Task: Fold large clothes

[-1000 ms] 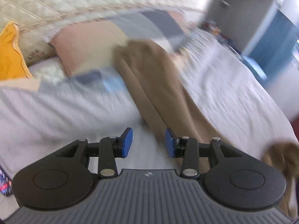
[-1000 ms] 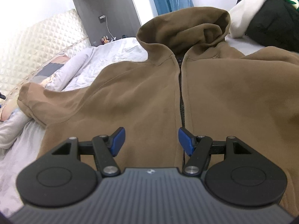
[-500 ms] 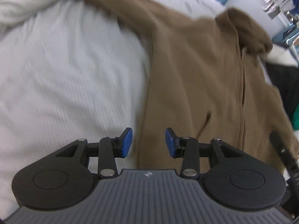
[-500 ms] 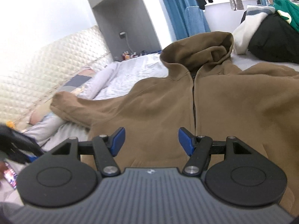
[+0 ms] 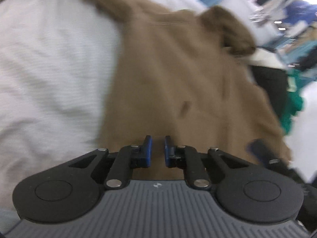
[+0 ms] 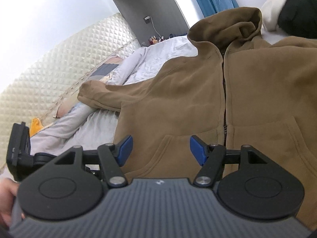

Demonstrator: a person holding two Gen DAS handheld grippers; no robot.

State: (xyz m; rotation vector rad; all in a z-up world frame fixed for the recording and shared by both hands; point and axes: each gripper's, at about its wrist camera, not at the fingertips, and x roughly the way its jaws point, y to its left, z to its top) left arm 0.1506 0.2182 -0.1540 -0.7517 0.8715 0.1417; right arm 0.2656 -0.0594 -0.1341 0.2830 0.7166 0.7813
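Observation:
A brown zip-up hoodie [image 6: 198, 99] lies spread face up on the bed, hood at the far end, one sleeve stretched out to the left. It also shows in the blurred left wrist view [image 5: 178, 79]. My left gripper [image 5: 157, 148] is over the hoodie's lower left hem, its jaws nearly closed with a narrow gap and nothing seen between them. My right gripper [image 6: 160, 148] is open and empty above the hem near the left front pocket. The left gripper's body [image 6: 17, 150] shows at the left edge of the right wrist view.
The bed is covered with a pale grey sheet [image 5: 49, 69]. A quilted headboard [image 6: 59, 69], pillows and an orange cushion [image 6: 35, 125] are on the left. A pile of black, white and green clothes [image 6: 293, 13] lies beyond the hood. A blue curtain hangs behind.
My left gripper has swung from the sleeve and pillows to the hoodie's lower hem, and its jaws have narrowed. My right gripper has tilted and drawn back slightly, still open.

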